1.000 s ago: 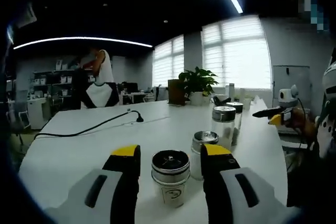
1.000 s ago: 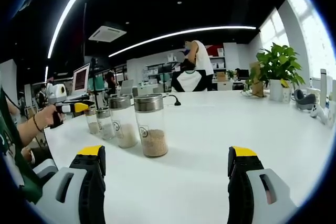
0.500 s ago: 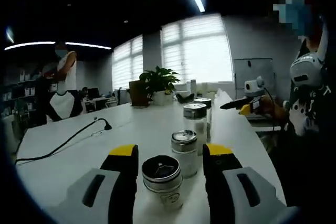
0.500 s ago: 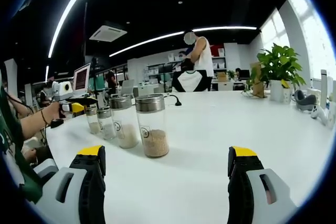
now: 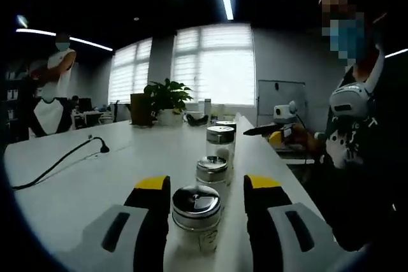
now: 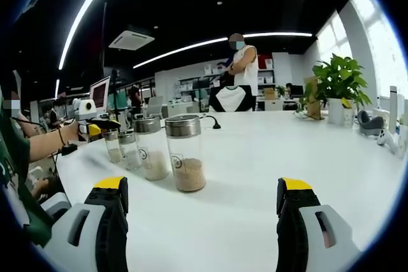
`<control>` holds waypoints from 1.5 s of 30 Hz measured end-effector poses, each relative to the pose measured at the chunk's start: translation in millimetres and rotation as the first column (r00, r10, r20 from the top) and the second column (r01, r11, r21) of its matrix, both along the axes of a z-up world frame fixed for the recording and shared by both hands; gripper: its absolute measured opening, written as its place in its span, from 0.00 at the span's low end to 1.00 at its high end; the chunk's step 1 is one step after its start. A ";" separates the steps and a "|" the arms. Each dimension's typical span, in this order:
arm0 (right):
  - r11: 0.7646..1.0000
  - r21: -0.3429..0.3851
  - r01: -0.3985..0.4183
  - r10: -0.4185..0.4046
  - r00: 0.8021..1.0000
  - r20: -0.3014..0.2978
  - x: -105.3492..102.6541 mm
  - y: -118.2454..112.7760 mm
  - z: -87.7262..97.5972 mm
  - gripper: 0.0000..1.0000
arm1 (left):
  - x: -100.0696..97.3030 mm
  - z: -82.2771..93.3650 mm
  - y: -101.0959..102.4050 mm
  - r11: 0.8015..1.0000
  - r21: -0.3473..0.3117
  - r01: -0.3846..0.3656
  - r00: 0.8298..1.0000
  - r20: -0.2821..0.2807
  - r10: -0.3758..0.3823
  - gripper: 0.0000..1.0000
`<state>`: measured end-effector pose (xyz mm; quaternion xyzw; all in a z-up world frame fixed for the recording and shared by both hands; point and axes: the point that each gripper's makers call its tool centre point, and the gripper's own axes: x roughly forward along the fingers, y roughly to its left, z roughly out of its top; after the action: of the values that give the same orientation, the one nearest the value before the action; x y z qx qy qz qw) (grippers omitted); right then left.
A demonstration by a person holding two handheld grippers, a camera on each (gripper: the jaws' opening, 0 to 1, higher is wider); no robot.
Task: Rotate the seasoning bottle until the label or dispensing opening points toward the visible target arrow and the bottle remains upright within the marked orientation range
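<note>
In the left gripper view, the left gripper [image 5: 203,189] has its two yellow-tipped jaws spread wide, one on each side of the nearest seasoning bottle [image 5: 196,216]. The bottle stands upright on the white table [image 5: 95,183] between the jaws. It looks like they are close beside it but not squeezing it, so the claw is let go and holds nothing. I think the jaws sit this way so they can close on the bottle and turn it. More shaker bottles [image 5: 219,143] stand in a row right ahead of the claw. I can't see any arrow mark. A black cable [image 5: 57,164] lies far off to the left, a green plant [image 5: 162,99] stands far ahead by bright windows, and a person [image 5: 48,87] stands at the far left. In the right gripper view, the right gripper [image 6: 203,195] is also spread wide and holds nothing. It hangs over bare table, well apart from the bottles, so it seems to be waiting. The tall bottle [image 6: 185,152] with brown grains is ahead and a bit left, with the rest of the row behind it. The room is a big office with long ceiling lights.
</note>
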<state>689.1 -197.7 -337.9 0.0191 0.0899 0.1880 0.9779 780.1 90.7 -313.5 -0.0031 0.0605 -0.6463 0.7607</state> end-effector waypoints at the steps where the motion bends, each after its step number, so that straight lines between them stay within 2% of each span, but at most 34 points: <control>1: 1.000 0.000 -0.001 0.001 1.000 0.001 -0.1 0.2 0.4 0.99 | 2.9 -0.1 -0.2 1.000 0.001 -0.020 0.999 -0.029 0.020 0.49; 3: 1.000 -0.003 0.003 -0.003 1.000 0.003 0.2 -0.7 0.7 0.99 | 2.2 3.5 -0.7 1.000 -0.012 -0.016 1.000 0.015 0.017 0.48; 8: 1.000 -0.002 0.002 -0.002 1.000 0.002 0.1 -0.8 0.4 0.99 | 4.5 -7.1 1.7 0.999 0.034 -0.016 1.000 0.007 0.016 0.45; 15: 1.000 -0.003 0.000 0.000 1.000 -0.002 0.4 -0.2 0.0 0.99 | 10.0 -11.1 5.0 0.999 0.040 -0.013 1.000 -0.004 0.013 0.38; 18: 1.000 -0.005 0.001 -0.001 1.000 -0.001 0.3 -0.6 0.4 0.99 | 12.3 -13.5 6.6 0.999 0.038 -0.016 1.000 -0.020 0.017 0.38; 22: 1.000 -0.007 0.004 -0.004 1.000 -0.001 0.1 -1.6 1.0 0.99 | 4.3 -14.3 2.4 0.999 0.037 0.001 1.000 -0.018 -0.001 0.34; 26: 1.000 -0.006 0.004 -0.004 1.000 -0.003 0.5 -1.0 0.5 0.99 | 6.1 -14.7 3.8 0.999 0.041 -0.003 1.000 -0.009 0.003 0.33; 35: 1.000 -0.004 -0.002 0.002 1.000 -0.006 0.7 0.5 -1.1 0.99 | 12.5 -15.5 9.1 0.999 0.028 -0.037 0.999 -0.029 0.038 0.33; 38: 1.000 0.023 -0.004 0.004 1.000 0.000 0.6 0.4 1.2 0.99 | 14.0 -15.7 10.7 0.998 0.030 -0.050 0.998 -0.028 0.051 0.33; 41: 1.000 0.003 0.001 -0.001 1.000 -0.003 0.7 -0.9 -0.3 0.99 | 14.9 -16.0 11.6 0.997 0.029 -0.065 0.997 -0.037 0.066 0.33; 45: 1.000 0.024 -0.004 0.004 1.000 0.001 0.7 0.7 1.1 0.99 | 14.3 -16.5 10.8 0.995 0.031 -0.099 0.994 -0.050 0.100 0.33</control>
<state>689.8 -197.0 -336.7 0.0308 0.0873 0.1911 0.9772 794.4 101.4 -330.0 -0.0118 0.0891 -0.6063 0.7901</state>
